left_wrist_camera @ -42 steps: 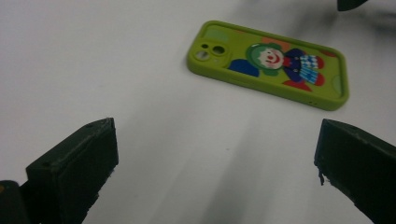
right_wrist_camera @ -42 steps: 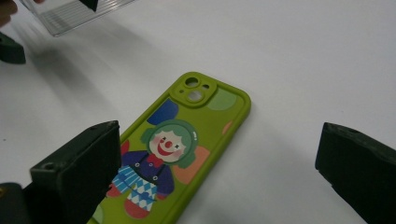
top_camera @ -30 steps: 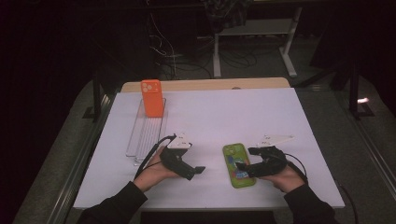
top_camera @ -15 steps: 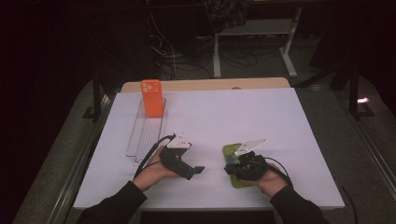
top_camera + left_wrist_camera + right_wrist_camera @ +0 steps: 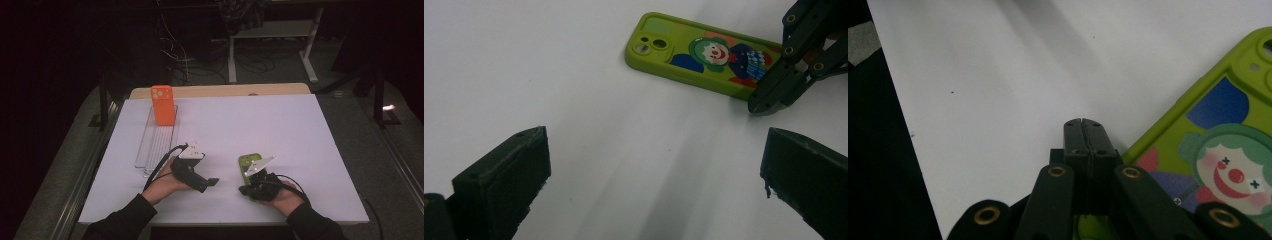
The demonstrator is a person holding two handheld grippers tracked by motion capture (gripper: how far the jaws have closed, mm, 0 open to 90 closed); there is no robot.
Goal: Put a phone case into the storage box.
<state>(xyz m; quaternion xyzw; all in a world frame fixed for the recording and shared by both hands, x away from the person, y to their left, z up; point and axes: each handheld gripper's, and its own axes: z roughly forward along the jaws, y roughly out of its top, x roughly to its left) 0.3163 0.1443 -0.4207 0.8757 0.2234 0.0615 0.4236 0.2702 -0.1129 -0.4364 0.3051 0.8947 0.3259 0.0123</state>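
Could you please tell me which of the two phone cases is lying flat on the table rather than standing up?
The green clown phone case, beside the right gripper, lies flat on the table. The orange phone case stands upright in the clear tray.

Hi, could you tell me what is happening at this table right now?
A person sits at a white table with a gripper in each hand. The right gripper, jaws closed together with nothing between them, sits at the edge of a green phone case with a clown picture, which lies flat on the table. The left gripper rests nearby with its jaws wide open, pointing toward the case. Farther back, an orange phone case stands upright at the far end of a clear tray.
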